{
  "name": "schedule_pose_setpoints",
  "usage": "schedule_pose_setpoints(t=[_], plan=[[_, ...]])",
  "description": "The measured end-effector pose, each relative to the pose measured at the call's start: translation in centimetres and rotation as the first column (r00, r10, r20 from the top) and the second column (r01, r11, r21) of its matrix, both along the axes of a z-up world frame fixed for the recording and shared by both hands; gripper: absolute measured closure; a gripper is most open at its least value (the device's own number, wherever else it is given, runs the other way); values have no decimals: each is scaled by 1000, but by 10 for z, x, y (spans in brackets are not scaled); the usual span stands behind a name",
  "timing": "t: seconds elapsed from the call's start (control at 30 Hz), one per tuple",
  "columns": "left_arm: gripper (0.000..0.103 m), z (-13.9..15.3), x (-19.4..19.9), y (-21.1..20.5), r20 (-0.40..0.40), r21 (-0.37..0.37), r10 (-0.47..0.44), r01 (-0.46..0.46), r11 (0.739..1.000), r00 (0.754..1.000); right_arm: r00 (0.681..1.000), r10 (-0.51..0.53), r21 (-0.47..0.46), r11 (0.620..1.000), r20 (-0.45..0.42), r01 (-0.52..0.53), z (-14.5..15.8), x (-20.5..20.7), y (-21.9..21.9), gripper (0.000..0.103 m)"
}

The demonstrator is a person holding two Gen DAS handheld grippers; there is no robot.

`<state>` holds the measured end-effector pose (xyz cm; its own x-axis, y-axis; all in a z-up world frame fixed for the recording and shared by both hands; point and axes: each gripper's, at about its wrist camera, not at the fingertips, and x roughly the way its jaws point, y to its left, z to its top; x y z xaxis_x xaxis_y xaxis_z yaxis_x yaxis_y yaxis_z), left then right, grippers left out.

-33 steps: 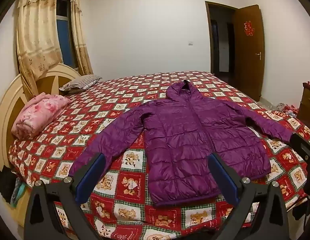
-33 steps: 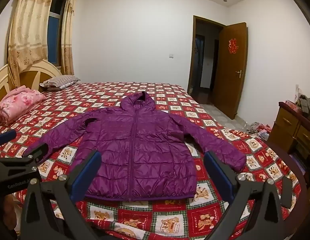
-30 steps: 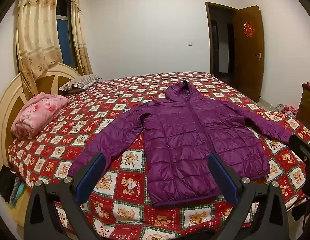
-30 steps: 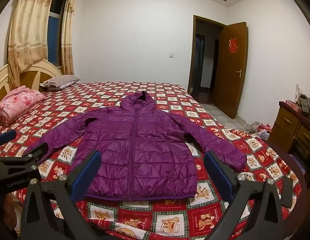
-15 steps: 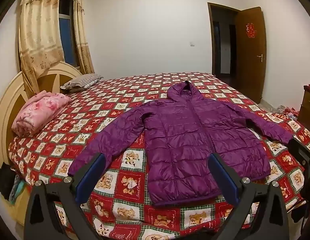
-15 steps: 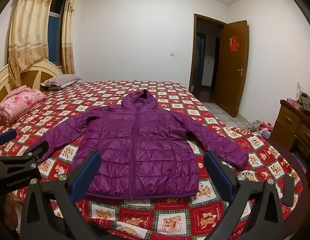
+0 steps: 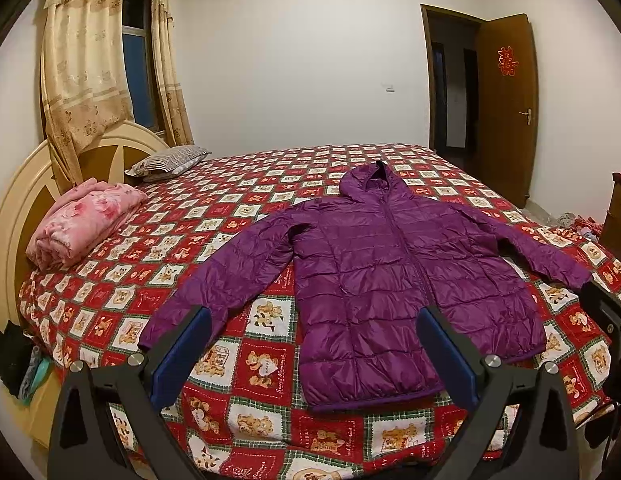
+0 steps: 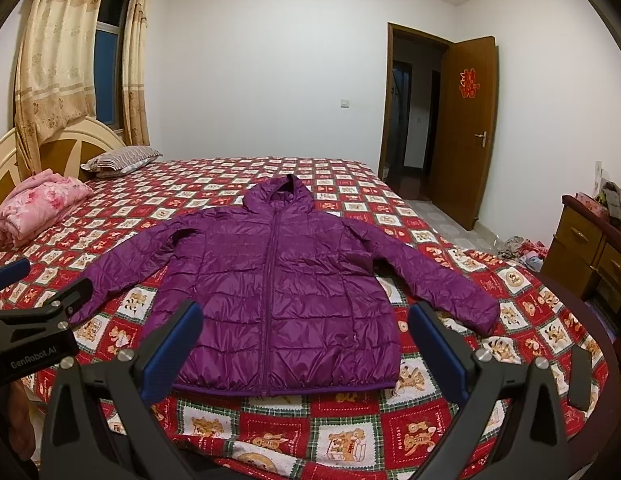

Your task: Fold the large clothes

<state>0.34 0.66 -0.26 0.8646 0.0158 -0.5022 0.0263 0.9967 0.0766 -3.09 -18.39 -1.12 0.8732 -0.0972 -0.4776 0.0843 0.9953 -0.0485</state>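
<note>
A purple hooded puffer jacket (image 7: 390, 280) lies flat and zipped on the bed (image 7: 250, 208), front up, both sleeves spread out, hood toward the far side. It also shows in the right wrist view (image 8: 278, 296). My left gripper (image 7: 314, 332) is open and empty, held above the near edge of the bed, short of the jacket's hem and left sleeve cuff. My right gripper (image 8: 304, 324) is open and empty, held above the near edge in front of the hem. The left gripper's body (image 8: 34, 340) shows at the left of the right wrist view.
The bed has a red bear-patterned quilt (image 8: 350, 440). A folded pink blanket (image 7: 82, 220) and a striped pillow (image 7: 166, 162) lie by the headboard. A wooden dresser (image 8: 590, 256) stands at the right, an open door (image 8: 466, 128) beyond.
Both grippers have drifted slightly forward toward the bed; the jacket sits a little closer in view. Both stay open. The jacket has not moved.
</note>
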Motion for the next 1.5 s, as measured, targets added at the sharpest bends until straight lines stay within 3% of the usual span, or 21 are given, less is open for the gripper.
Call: schedule_pose_setpoints(t=[1.5], plan=[[1,0,1,2,3,13,6,-6,1000,1000,1000,1,14,1000,-18,-1,-6,1,-3,0]])
